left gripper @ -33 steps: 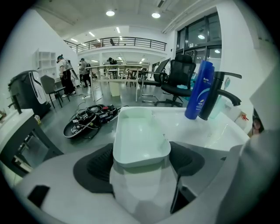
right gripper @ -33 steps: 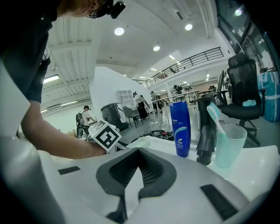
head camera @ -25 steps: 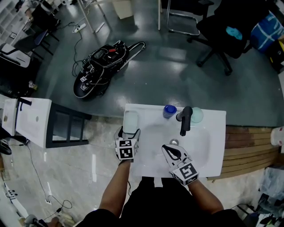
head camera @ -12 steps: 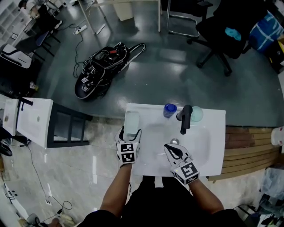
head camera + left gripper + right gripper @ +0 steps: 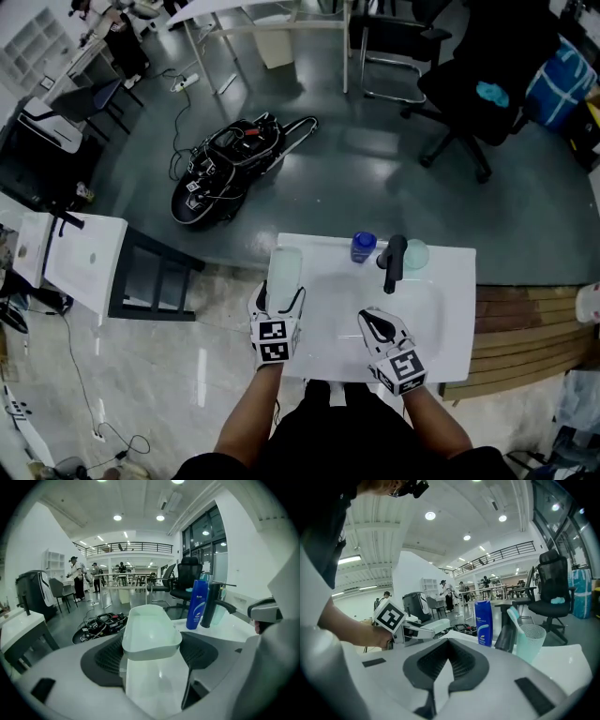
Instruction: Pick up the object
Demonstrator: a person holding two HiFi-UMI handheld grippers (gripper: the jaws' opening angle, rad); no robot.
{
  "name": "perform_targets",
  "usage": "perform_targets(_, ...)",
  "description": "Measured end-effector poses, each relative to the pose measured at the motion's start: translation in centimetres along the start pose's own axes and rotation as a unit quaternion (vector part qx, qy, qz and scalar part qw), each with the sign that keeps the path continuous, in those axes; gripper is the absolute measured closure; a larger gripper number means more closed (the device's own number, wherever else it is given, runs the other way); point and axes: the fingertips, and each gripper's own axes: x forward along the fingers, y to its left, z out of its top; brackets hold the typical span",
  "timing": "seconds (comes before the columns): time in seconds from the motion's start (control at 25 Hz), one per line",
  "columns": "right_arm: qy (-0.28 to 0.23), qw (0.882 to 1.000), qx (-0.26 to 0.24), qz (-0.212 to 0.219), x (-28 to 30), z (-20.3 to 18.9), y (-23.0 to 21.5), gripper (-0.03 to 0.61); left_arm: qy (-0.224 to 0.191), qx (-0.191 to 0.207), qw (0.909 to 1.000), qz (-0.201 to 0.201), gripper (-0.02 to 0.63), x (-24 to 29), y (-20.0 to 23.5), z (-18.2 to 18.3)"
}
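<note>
**Left claw on the dish at the sink's left rim**

The left gripper (image 5: 281,298) has its jaws closed on the near end of a pale, oblong dish (image 5: 150,631). Both ribbed pads (image 5: 104,657) press against the dish's sides. The dish points away from the person, along the left edge of the white sink (image 5: 450,314). Glossy white surface shows below it in the left gripper view; whether the dish rests on that surface or is raised cannot be told.

The right gripper (image 5: 379,325) sits over the basin, near the front edge and apart from the left one. Its jaws are pressed together with nothing between them, as the right gripper view shows.

At the back of the sink a blue bottle (image 5: 363,247) stands upright. Just to its right is a black tap (image 5: 394,262), whose spout reaches toward the person. A pale green cup (image 5: 529,642) stands beyond the tap and holds a toothbrush (image 5: 515,617), which leans to the left. Bottle, tap and cup are all well apart from the dish.
</note>
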Motion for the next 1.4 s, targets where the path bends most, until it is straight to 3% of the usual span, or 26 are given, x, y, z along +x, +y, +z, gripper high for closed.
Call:
perform_targets(0.56, -0.033, 0.997, -0.014, -0.064, -2.1, 2.6, -4.3, 0.560, -0.053, 0.010, 0.9985, -0.012, 0.221, -5.2, -1.3, 5.3)
perform_targets(1.08, -0.065, 0.995, -0.031, -0.075, -4.0, 5.8, -5.3, 0.560, -0.093, 0.014, 0.9951, -0.030, 0.221, -8.3, -3.1, 8.2)
perform_targets(1.4, -0.084, 0.993, -0.046, -0.064, -4.8, 7.1, -3.1, 0.560, -0.110, 0.013, 0.9933, -0.034, 0.221, -9.2, -4.2, 9.4)
